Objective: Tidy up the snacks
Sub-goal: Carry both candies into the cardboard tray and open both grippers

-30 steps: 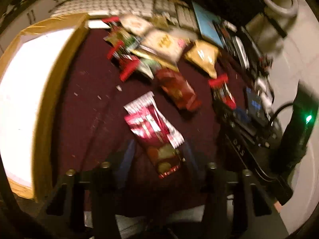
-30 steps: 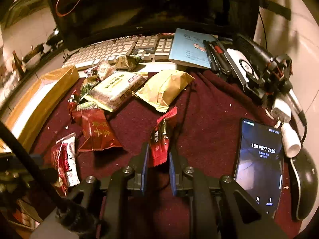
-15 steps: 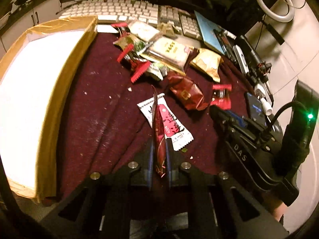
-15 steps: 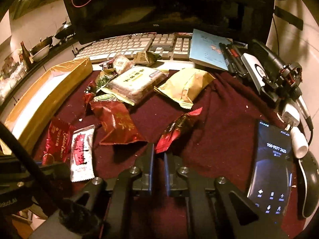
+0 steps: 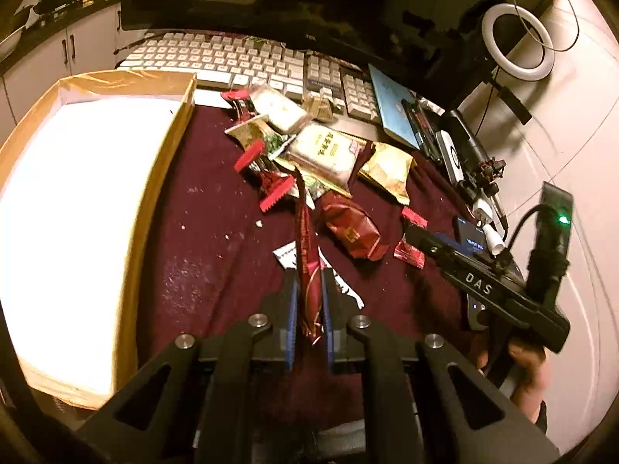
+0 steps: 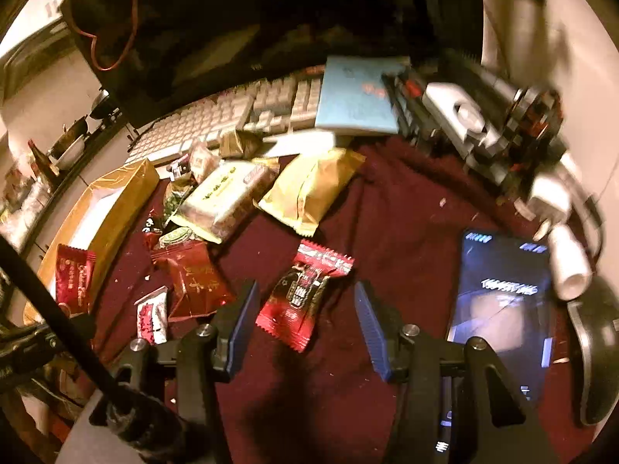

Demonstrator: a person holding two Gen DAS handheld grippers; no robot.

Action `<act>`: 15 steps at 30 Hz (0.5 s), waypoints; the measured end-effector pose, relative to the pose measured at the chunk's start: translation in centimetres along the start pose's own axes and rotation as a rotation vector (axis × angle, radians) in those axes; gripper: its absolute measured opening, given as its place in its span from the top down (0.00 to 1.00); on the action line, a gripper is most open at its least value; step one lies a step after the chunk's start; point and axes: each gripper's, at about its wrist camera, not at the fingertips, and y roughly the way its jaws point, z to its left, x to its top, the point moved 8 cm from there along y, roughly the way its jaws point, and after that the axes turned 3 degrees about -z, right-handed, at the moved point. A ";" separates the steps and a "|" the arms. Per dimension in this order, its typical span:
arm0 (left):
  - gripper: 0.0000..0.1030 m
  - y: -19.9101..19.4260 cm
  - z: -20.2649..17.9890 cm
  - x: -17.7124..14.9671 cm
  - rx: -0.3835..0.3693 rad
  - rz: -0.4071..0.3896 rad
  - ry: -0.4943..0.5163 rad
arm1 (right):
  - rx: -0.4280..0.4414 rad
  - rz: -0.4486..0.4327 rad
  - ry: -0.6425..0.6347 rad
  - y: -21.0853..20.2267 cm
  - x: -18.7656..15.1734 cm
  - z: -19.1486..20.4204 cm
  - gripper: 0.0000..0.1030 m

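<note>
Half a second back my right gripper (image 6: 301, 323) had its jaws pinched on the small red-and-black candy packet (image 6: 303, 294); now those jaws stand wide apart and the packet lies flat on the maroon cloth (image 6: 406, 232) between them, touching neither blue pad as far as I can see. On the other side, my left gripper (image 5: 309, 305) has lifted further — its jaws are closed tight on a dark red snack sachet (image 5: 307, 266), held edge-on so it stands up out of the grip, clear of the white-and-red wrapper (image 5: 288, 255) lying on the cloth beneath it. I judge the step in hand to be the carry: one sachet is picked and needs to go into the gold-edged box (image 5: 170, 162) sitting to the left on the counter, its white floor showing no snacks in the part I can see. Next I would swing the left gripper leftward over the box wall, high enough that the dangling tail of the sachet clears the rim, then part the jaws above the white floor. Meanwhile the right gripper must re-grasp the candy packet — it lies flat, so I would come down on a crimped end. Remaining snacks, the pale green-lettered pack (image 5: 323, 152) and gold pouch (image 5: 389, 170) among them, sit heaped near the keyboard (image 5: 240, 58).
</note>
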 end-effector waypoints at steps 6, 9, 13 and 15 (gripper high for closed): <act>0.88 -2.0 1.9 1.5 -0.007 -0.050 -0.045 | -0.164 0.000 -0.122 1.4 0.2 1.0 0.61; 0.88 -3.3 3.5 2.2 0.015 -0.085 -0.069 | -0.178 -0.002 -0.140 1.2 0.0 0.8 0.75; 0.88 -4.8 7.3 2.9 0.076 -0.125 -0.120 | -0.126 -0.062 -0.102 -0.8 0.7 1.2 0.76; 0.88 -4.9 9.5 2.9 0.118 -0.130 -0.145 | -0.021 -0.117 -0.105 -2.4 1.7 3.6 0.76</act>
